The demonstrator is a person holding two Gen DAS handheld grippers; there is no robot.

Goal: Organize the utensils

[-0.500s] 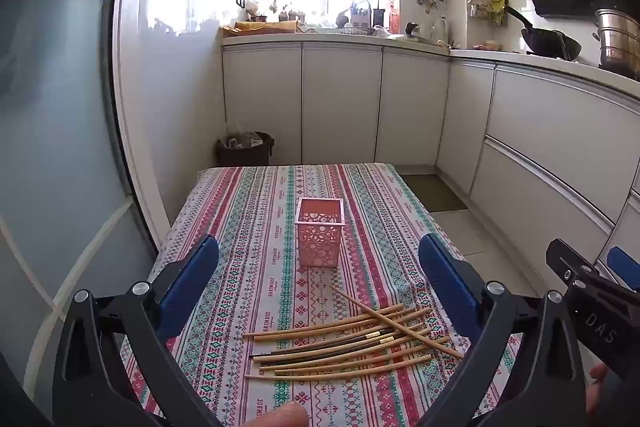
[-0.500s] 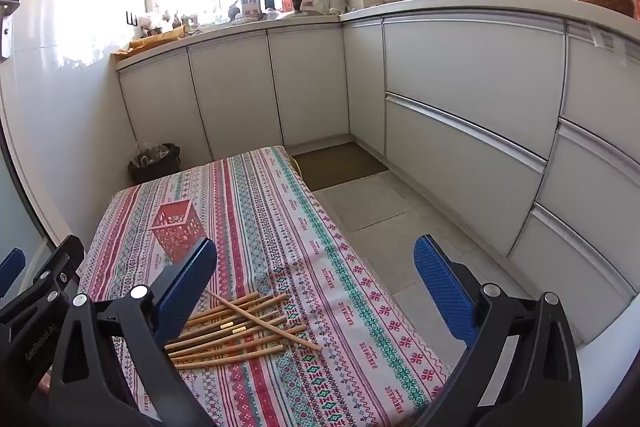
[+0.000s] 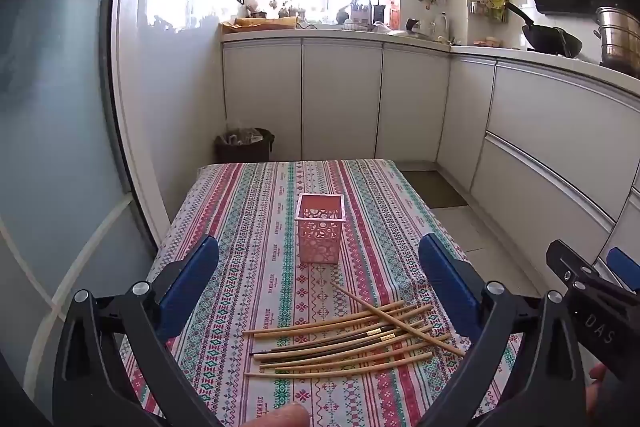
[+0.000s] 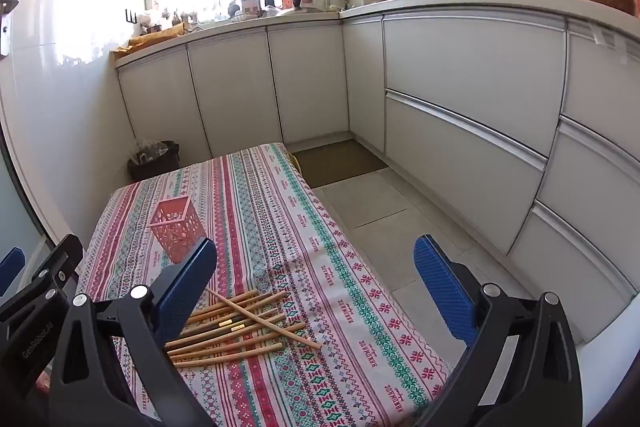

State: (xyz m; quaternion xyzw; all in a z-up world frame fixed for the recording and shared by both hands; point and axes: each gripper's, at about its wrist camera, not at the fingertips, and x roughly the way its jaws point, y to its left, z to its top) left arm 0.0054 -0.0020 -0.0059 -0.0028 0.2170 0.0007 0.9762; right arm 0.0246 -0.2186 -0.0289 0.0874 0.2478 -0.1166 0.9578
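Observation:
Several wooden chopsticks [image 3: 348, 341] lie in a loose pile on the striped tablecloth [image 3: 248, 227], one crossing the others at an angle. A pink perforated holder [image 3: 319, 234] stands upright and empty behind them. My left gripper [image 3: 320, 285] is open and empty, held above the near table edge with the pile between its blue pads. My right gripper [image 4: 316, 287] is open and empty, to the right of the pile [image 4: 236, 331]; the holder [image 4: 176, 227] is at its far left. The right gripper also shows at the right edge of the left wrist view [image 3: 588, 291].
The table sits in a narrow kitchen. White cabinets [image 3: 340, 99] run along the back and right. A dark bin [image 3: 244, 145] stands on the floor behind the table. A glass door [image 3: 52, 147] is at the left. Tiled floor [image 4: 384, 211] lies right of the table.

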